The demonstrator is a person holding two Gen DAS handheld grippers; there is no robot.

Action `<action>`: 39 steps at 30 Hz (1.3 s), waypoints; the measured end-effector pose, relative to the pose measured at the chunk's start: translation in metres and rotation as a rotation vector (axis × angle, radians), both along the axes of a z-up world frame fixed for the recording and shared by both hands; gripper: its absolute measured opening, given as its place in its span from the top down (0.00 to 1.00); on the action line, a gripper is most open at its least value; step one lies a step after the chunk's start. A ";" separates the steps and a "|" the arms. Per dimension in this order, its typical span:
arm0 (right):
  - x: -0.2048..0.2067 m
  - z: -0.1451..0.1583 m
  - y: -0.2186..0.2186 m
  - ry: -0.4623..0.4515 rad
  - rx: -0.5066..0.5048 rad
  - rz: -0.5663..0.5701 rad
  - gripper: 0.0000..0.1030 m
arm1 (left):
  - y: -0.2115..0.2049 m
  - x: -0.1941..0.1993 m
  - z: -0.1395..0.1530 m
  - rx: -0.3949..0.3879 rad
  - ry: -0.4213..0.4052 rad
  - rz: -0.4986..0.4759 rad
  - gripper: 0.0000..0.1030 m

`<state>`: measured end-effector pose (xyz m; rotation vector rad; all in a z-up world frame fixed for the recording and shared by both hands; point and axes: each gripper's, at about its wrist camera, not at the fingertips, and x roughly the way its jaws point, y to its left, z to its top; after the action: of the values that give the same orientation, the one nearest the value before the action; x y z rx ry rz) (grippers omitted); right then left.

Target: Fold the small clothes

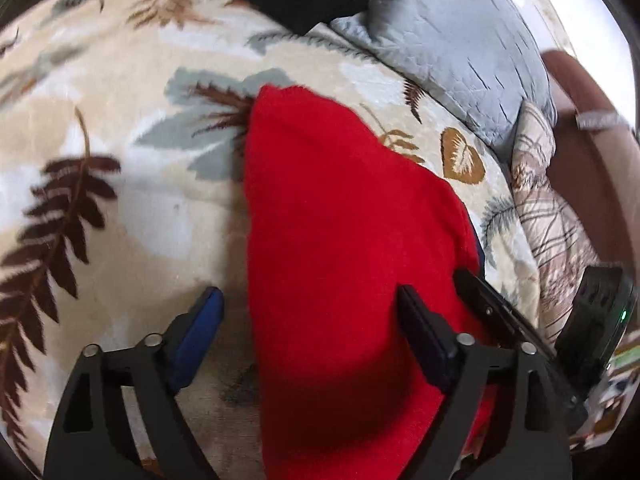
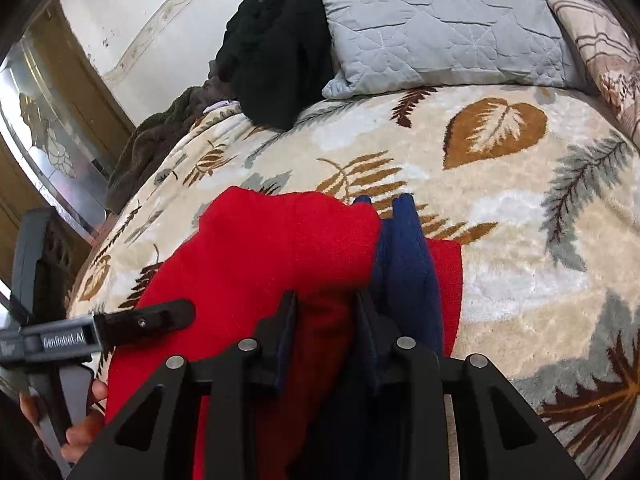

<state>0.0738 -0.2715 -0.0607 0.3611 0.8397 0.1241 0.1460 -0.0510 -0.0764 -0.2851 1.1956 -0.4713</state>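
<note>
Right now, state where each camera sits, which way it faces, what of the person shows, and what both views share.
Left wrist: on the left gripper, angled down at the red garment on the leaf-print blanket; its wide-open jaws straddle the garment's edge; the right gripper shows at the right edge.
Right wrist: on the right gripper, facing down toward the grey pillow; its jaws pinch red fabric; a hand holds the left gripper at lower left.
Shared: red garment, blanket, pillow, black clothing.
</note>
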 end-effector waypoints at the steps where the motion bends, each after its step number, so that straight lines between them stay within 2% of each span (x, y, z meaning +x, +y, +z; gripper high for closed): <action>1: -0.001 0.001 0.001 -0.001 -0.004 0.001 0.69 | 0.002 0.001 -0.002 -0.015 0.012 0.005 0.13; 11: -0.010 0.008 -0.005 -0.010 0.007 0.001 0.67 | -0.001 -0.014 0.015 0.055 -0.074 0.009 0.13; 13: -0.016 0.010 -0.007 -0.018 -0.005 -0.009 0.60 | -0.001 -0.014 0.020 0.072 -0.092 0.019 0.13; 18: -0.026 0.003 -0.012 -0.010 0.025 -0.027 0.54 | 0.005 -0.018 0.035 0.146 -0.178 0.069 0.13; 22: -0.031 -0.002 -0.009 -0.037 0.013 -0.036 0.51 | 0.004 -0.014 0.027 0.201 -0.158 0.066 0.12; 27: -0.035 0.001 -0.007 -0.040 0.004 -0.058 0.51 | 0.007 -0.011 0.030 0.180 -0.142 0.055 0.12; 29: -0.042 0.008 -0.011 -0.027 0.026 -0.082 0.50 | 0.012 -0.012 0.035 0.162 -0.154 0.063 0.12; 32: -0.067 0.017 -0.022 -0.044 0.126 -0.113 0.49 | 0.022 -0.012 0.042 0.143 -0.170 0.086 0.12; 33: -0.074 0.019 -0.025 -0.050 0.141 -0.122 0.45 | 0.024 -0.011 0.041 0.138 -0.162 0.089 0.12; 34: -0.079 0.019 -0.028 -0.040 0.143 -0.136 0.39 | 0.026 -0.010 0.039 0.132 -0.146 0.091 0.12; 36: -0.080 0.015 -0.032 0.004 0.106 -0.160 0.37 | 0.024 -0.009 0.033 0.128 -0.120 0.081 0.12; 38: -0.076 -0.003 -0.034 0.078 0.072 -0.178 0.36 | 0.016 -0.011 0.026 0.150 -0.111 0.059 0.11; 39: -0.075 -0.011 -0.034 0.101 0.088 -0.177 0.31 | 0.013 -0.014 0.025 0.156 -0.121 0.050 0.11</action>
<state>-0.0013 -0.3058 -0.0720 0.5261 0.9002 -0.0217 0.1325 -0.0384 -0.0518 -0.1499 1.0982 -0.3452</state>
